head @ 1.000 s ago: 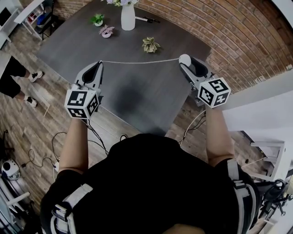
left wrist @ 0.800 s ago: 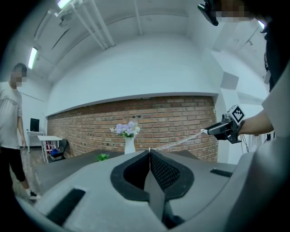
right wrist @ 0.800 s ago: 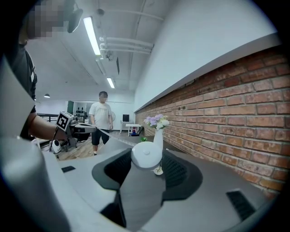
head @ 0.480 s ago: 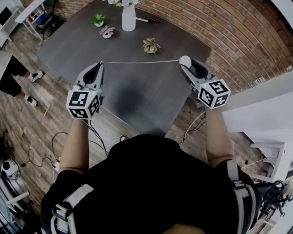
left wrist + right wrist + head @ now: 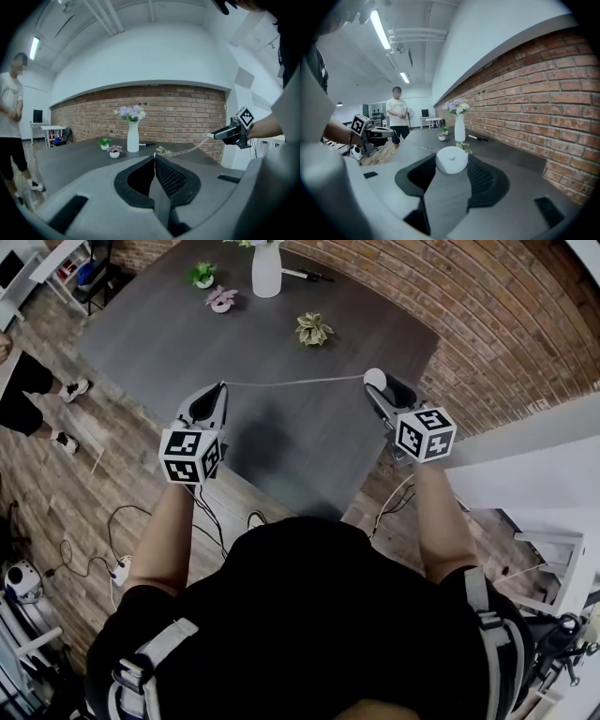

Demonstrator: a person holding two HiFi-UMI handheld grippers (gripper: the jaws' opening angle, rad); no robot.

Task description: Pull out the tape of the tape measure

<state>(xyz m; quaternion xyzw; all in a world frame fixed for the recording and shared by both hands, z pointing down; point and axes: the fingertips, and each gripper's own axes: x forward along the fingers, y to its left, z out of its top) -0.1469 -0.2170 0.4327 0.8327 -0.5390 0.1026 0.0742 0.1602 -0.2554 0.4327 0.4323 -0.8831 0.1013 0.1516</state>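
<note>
Left gripper [image 5: 154, 156]: jaws clenched tight, pinching the end of the tape [image 5: 295, 382]. The tip of the tape pokes up right where the pads meet.

Right gripper [image 5: 376, 386]: jaws spread wide and grasping the tape measure [image 5: 451, 160], a round white case seated between the two pads and touching both.

The tape is pulled out and runs as a thin pale line from one gripper to the other. It hangs above the near half of the dark grey table [image 5: 159, 338], not touching it.

The tape measure is held over the table's right edge, a bit short of the right corner. The left gripper is over the near left edge.

At the table's far end:
- a white vase [image 5: 266, 268] with flowers
- a marker [image 5: 306, 277] just beside the vase
- two small potted plants [image 5: 200, 275] [image 5: 222, 300] to its left
- a third plant [image 5: 312, 330] nearer the middle

A bystander [image 5: 397, 114] stands on the wood floor [image 5: 56, 484] off the left side. A brick wall [image 5: 506, 306] runs behind the table.
</note>
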